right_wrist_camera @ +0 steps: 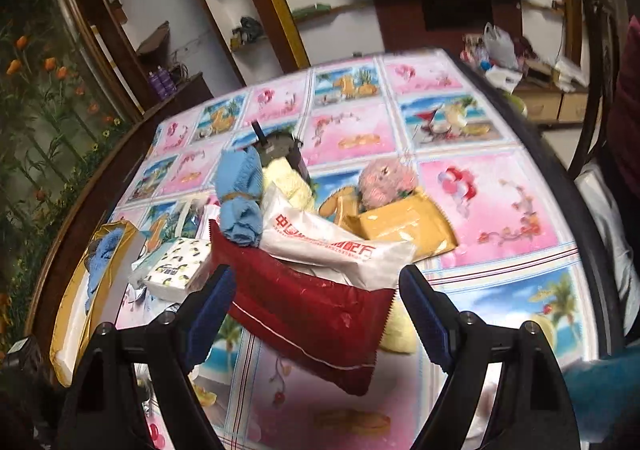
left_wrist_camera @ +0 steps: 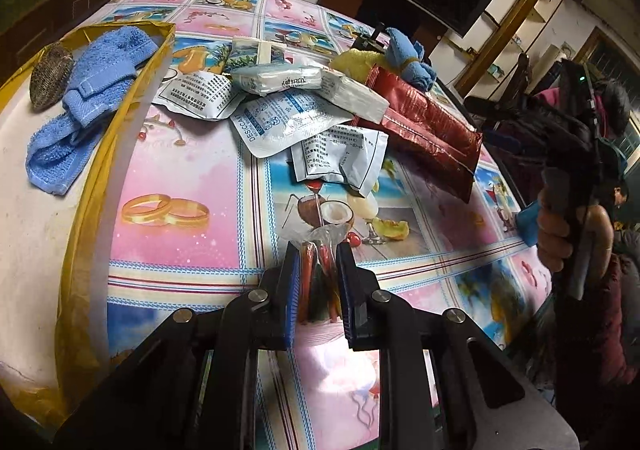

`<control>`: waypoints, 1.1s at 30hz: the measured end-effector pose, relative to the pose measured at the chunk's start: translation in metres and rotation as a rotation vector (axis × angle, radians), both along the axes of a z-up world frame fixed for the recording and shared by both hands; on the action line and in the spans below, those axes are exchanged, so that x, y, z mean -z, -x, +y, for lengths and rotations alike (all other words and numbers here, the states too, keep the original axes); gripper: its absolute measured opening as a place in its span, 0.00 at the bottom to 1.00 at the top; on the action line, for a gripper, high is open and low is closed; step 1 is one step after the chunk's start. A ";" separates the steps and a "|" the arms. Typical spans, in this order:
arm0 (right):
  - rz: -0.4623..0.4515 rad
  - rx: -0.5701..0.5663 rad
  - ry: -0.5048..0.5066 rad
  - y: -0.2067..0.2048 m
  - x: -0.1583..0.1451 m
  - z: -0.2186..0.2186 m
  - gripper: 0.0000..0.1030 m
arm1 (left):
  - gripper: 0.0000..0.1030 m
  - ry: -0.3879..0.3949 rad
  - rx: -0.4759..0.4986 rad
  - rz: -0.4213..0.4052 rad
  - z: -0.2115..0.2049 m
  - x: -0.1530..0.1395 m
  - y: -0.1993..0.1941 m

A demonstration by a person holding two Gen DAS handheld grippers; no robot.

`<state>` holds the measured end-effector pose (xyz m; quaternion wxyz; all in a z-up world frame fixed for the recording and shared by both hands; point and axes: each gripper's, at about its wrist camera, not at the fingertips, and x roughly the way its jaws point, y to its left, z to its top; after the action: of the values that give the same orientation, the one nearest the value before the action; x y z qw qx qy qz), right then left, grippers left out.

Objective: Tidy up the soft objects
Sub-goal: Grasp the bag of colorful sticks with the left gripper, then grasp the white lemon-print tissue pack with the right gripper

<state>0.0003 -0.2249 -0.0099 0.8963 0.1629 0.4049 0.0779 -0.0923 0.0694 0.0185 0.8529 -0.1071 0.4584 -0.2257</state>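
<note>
My left gripper [left_wrist_camera: 318, 278] is shut on a small clear bag of red and dark sticks [left_wrist_camera: 320, 282], held over the patterned tablecloth. To its left a gold-edged white box [left_wrist_camera: 124, 97] holds a blue knit cloth [left_wrist_camera: 96, 81] and a grey scrubber [left_wrist_camera: 51, 74]. A heap of white packets [left_wrist_camera: 304, 113], a red foil pouch [left_wrist_camera: 428, 133] and a rolled blue cloth [left_wrist_camera: 412, 57] lies ahead. My right gripper [right_wrist_camera: 316, 314] is open, its fingers on either side of the red pouch [right_wrist_camera: 312, 318], apart from it. Behind the pouch are a white packet [right_wrist_camera: 328, 242], the blue roll [right_wrist_camera: 240, 197], a yellow cloth [right_wrist_camera: 288, 177] and a pink plush [right_wrist_camera: 386, 179].
A yellow envelope [right_wrist_camera: 404, 226] lies under the plush. A tissue pack [right_wrist_camera: 176, 266] sits left of the pouch. A dark cup [right_wrist_camera: 280, 147] stands behind the pile. The box also shows in the right wrist view [right_wrist_camera: 80, 290]. The table edge [right_wrist_camera: 560, 177] runs along the right.
</note>
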 end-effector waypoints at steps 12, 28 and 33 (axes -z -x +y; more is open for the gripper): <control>-0.050 -0.273 0.079 0.063 -0.022 0.062 0.81 | 0.16 0.088 -0.012 -0.052 0.018 -0.018 0.010; 0.049 -0.271 0.108 -0.037 -0.020 0.141 0.70 | 0.16 0.127 -0.030 -0.100 0.044 -0.030 0.027; 0.148 -0.258 0.244 -0.066 0.000 0.167 0.55 | 0.16 0.128 -0.041 -0.103 0.054 -0.031 0.023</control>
<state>0.0667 -0.0576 -0.0100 0.8598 0.0052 0.4937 0.1302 -0.1153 0.1230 0.0495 0.8714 -0.1590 0.3960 -0.2421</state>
